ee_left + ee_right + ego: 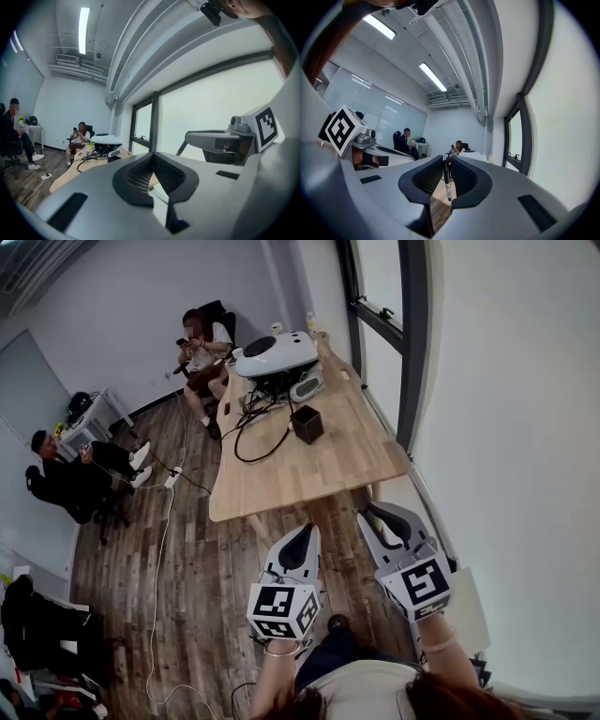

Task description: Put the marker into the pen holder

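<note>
A thin black-and-white marker (447, 182) stands upright between the pads of my right gripper (447, 165), which is shut on it. In the head view that gripper (367, 515) hangs just off the near edge of the wooden table (328, 465). On the table stands the black square pen holder (307, 424), well ahead of both grippers. My left gripper (307, 532) is beside the right one, over the floor. Its pads (140, 173) are pressed together with nothing between them, so the left gripper (153, 159) is shut.
A white rounded device (275, 354) and black cables (255, 423) take up the table's far half, behind the holder. One person sits at the table's far end (202, 352), another at the left (70, 479). A window wall (403, 343) runs along the right.
</note>
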